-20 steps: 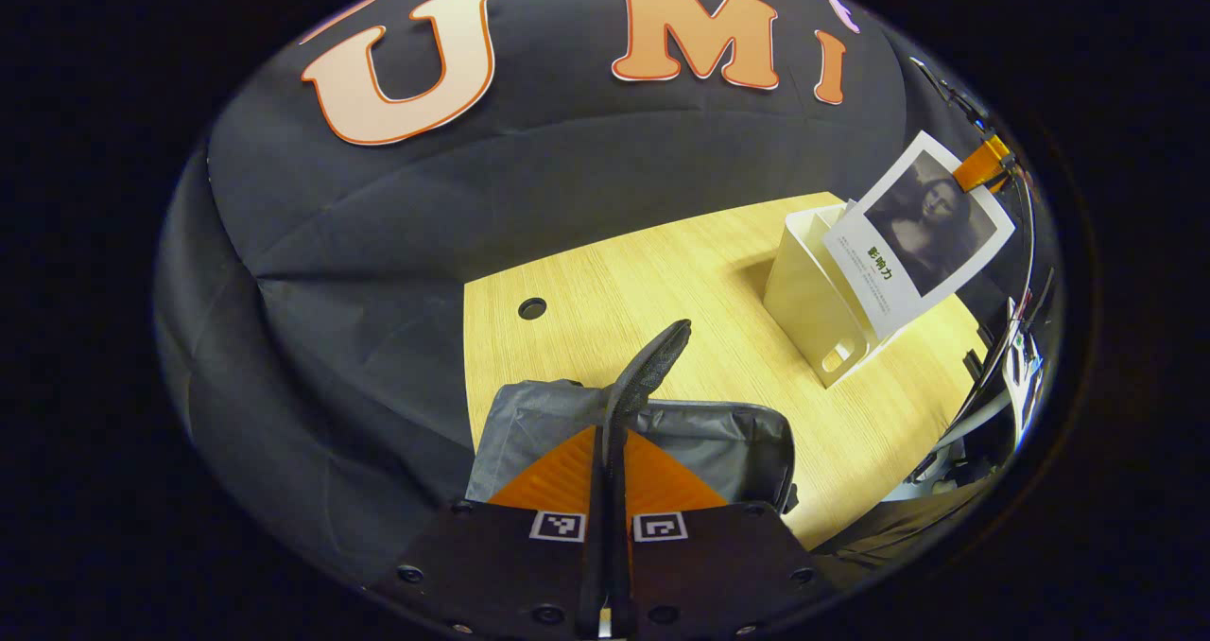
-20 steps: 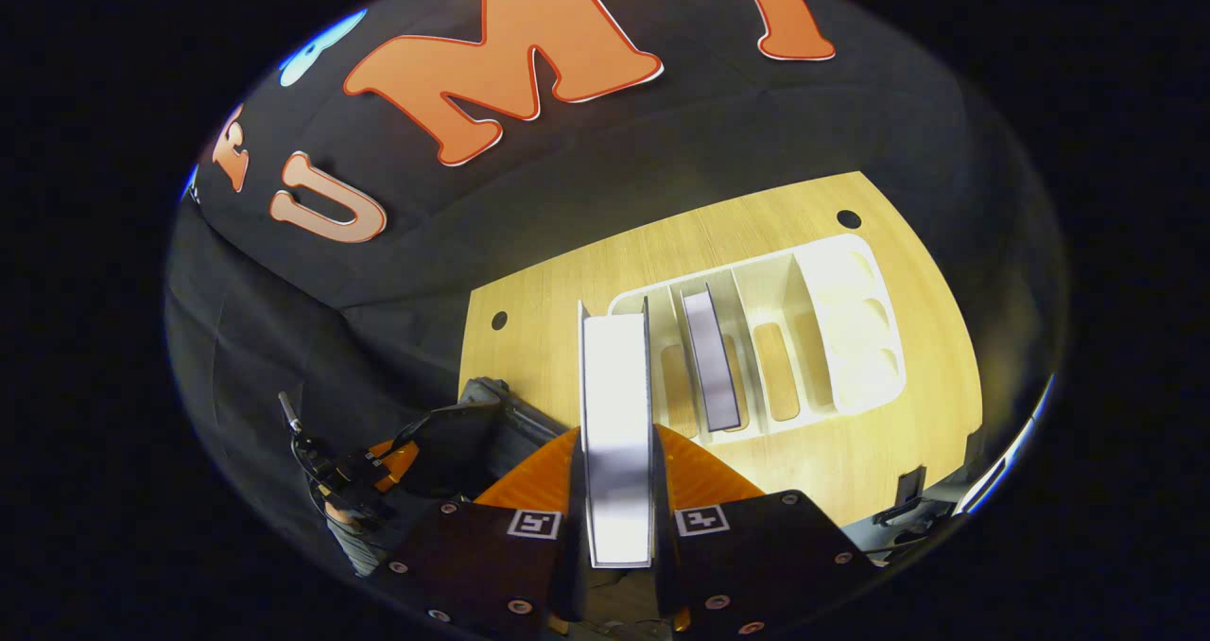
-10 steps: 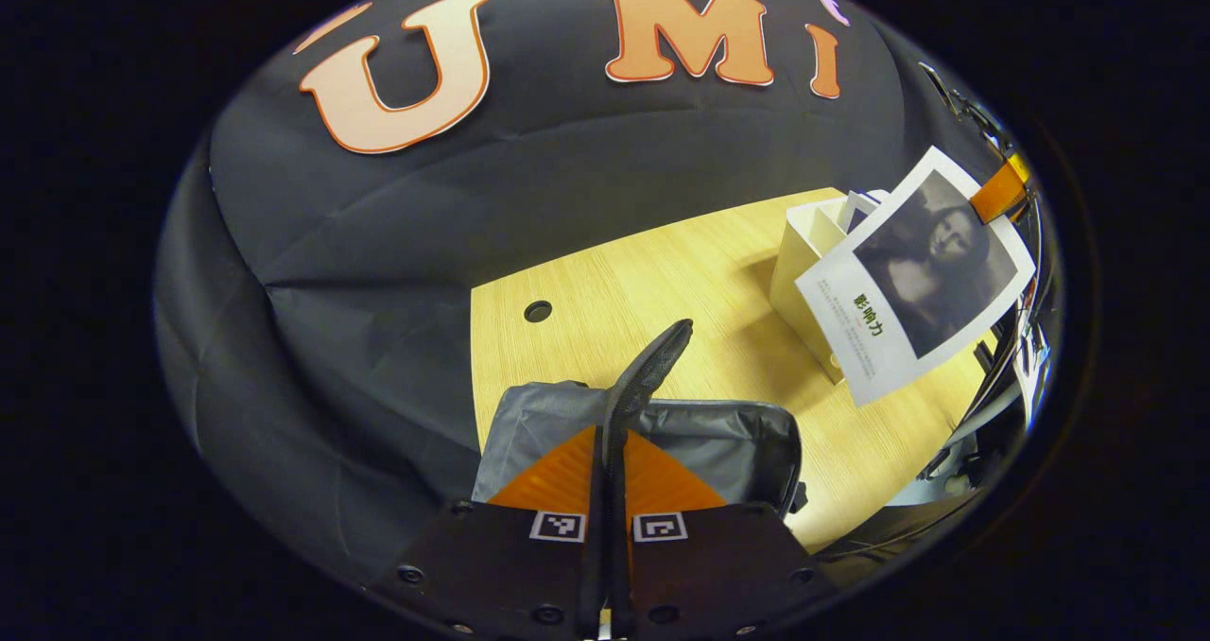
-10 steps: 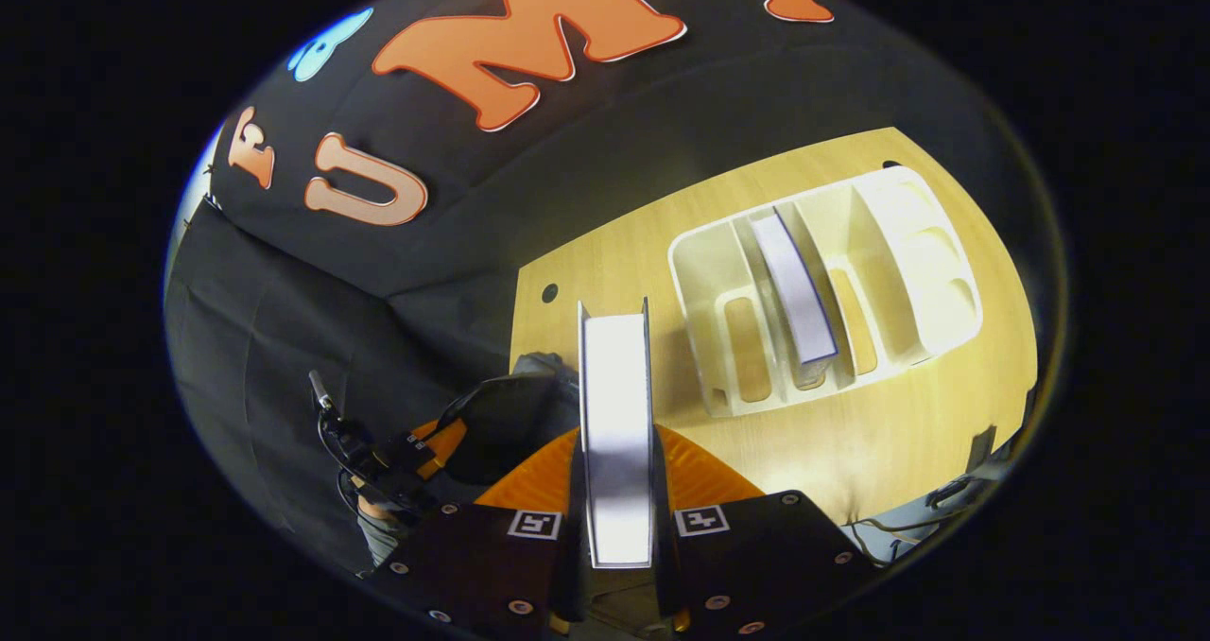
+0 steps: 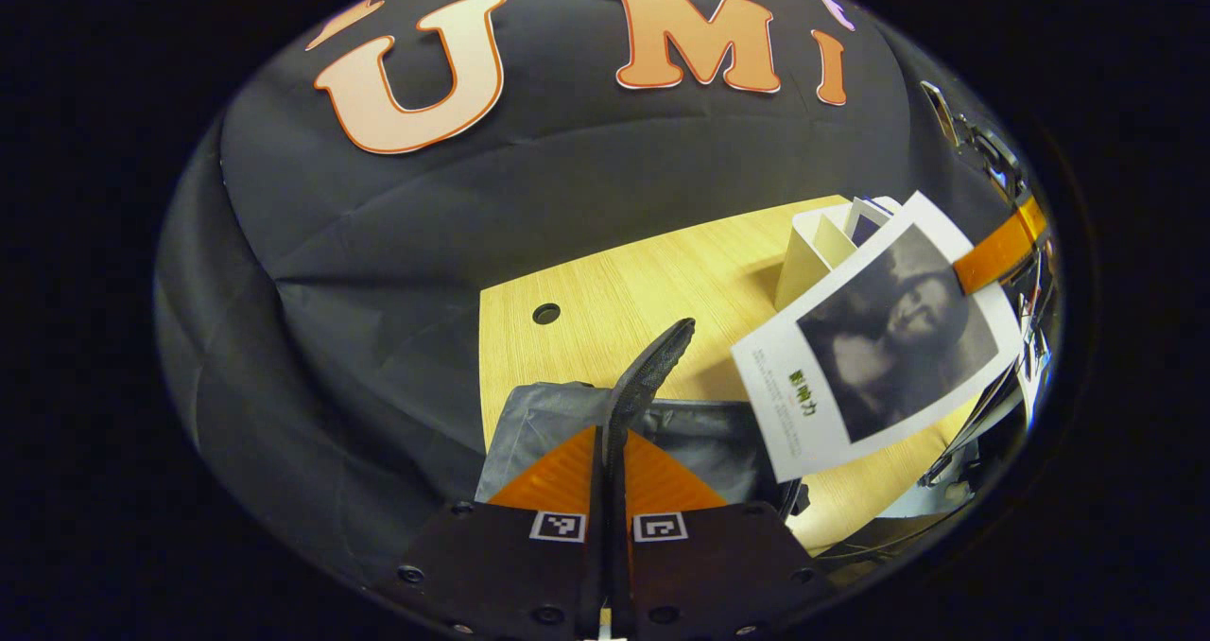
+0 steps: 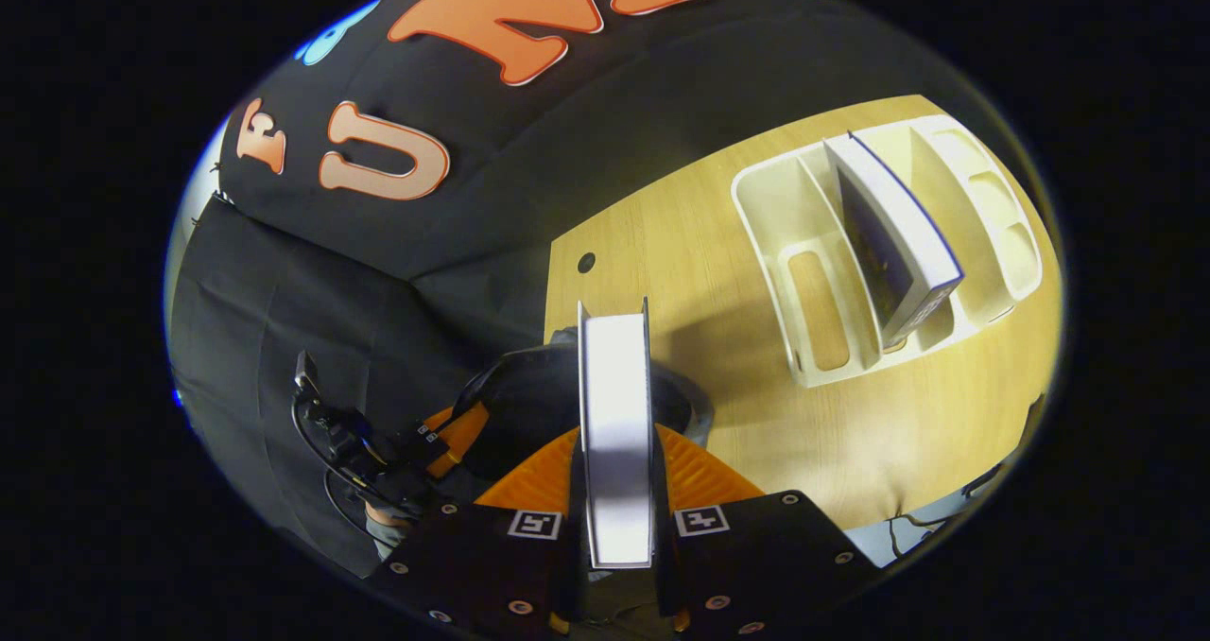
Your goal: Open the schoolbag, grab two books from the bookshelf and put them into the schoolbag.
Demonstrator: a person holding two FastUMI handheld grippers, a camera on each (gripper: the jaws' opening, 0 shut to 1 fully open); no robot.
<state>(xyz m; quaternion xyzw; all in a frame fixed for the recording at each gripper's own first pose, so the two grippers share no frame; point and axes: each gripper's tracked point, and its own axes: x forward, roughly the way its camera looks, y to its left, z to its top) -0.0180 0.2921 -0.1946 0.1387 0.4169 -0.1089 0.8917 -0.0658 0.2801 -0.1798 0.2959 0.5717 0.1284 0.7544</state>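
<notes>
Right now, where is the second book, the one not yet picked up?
In the right gripper view the second book stands tilted in a middle slot of the white bookshelf on the wooden table, upper right, apart from the schoolbag.

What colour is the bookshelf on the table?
The bookshelf is plain white or cream, without pattern; the right gripper view shows it best.

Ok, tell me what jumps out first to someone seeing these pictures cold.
First, the white-covered book with a dark portrait on its cover, carried by the right tongs over the wooden table toward the grey schoolbag. Next, the left tongs, shut on the schoolbag's black strap and holding it up. Behind, a white bookshelf holds one more book, leaning in a middle slot.
</notes>
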